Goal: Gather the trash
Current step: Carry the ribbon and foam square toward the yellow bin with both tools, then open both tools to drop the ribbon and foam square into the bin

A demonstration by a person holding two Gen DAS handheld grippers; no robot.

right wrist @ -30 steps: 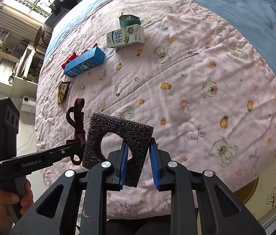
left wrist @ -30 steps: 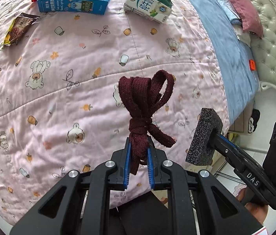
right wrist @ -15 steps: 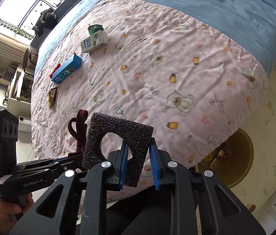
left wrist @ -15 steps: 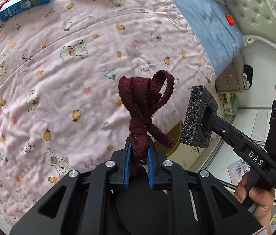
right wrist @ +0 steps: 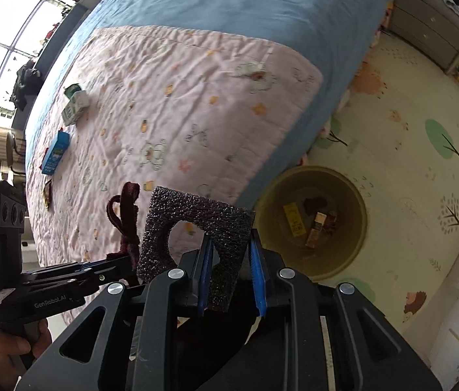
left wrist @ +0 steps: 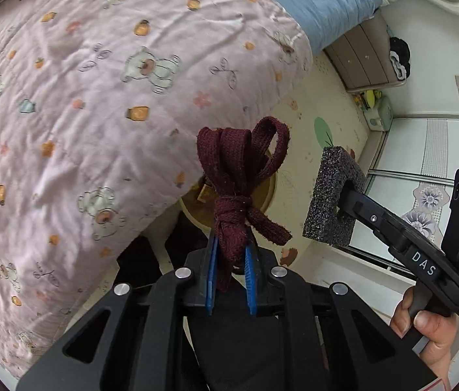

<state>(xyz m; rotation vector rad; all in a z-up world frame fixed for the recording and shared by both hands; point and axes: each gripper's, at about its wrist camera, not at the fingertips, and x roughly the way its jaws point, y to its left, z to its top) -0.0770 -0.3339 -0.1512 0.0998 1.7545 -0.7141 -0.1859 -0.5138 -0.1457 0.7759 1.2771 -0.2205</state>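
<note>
Trash in left tongs: knotted maroon woven shoelace (left wrist: 239,176), its tail clamped between the blue pads of the left tongs (left wrist: 231,277), loops standing up past the fingertips; seen in the right wrist view as well (right wrist: 125,218).
Trash in right tongs: dark grey speckled foam block with a rounded cut-out (right wrist: 193,231), pinched at one edge by the closed right tongs (right wrist: 231,273); in the left wrist view it hangs beside the shoelace, apart from it (left wrist: 330,195).
Hands: a hand grips each handle, right hand (left wrist: 424,319), left hand (right wrist: 11,342).
Bin: round olive-yellow plastic bin (right wrist: 356,238) on the floor just beside the bed's corner, with a yellow packet and small brownish wrappers inside; the foam block sits to its left in the right wrist view.
Trash left on bed: white and green milk carton (right wrist: 75,107), blue rectangular carton (right wrist: 55,151), dark snack wrapper (right wrist: 47,192), all well apart from both tongs.
Bed: pink quilted cover with bear print (left wrist: 99,97) over a blue sheet (right wrist: 229,0).
Floor: cream play mat with tree pictures (right wrist: 424,130).
</note>
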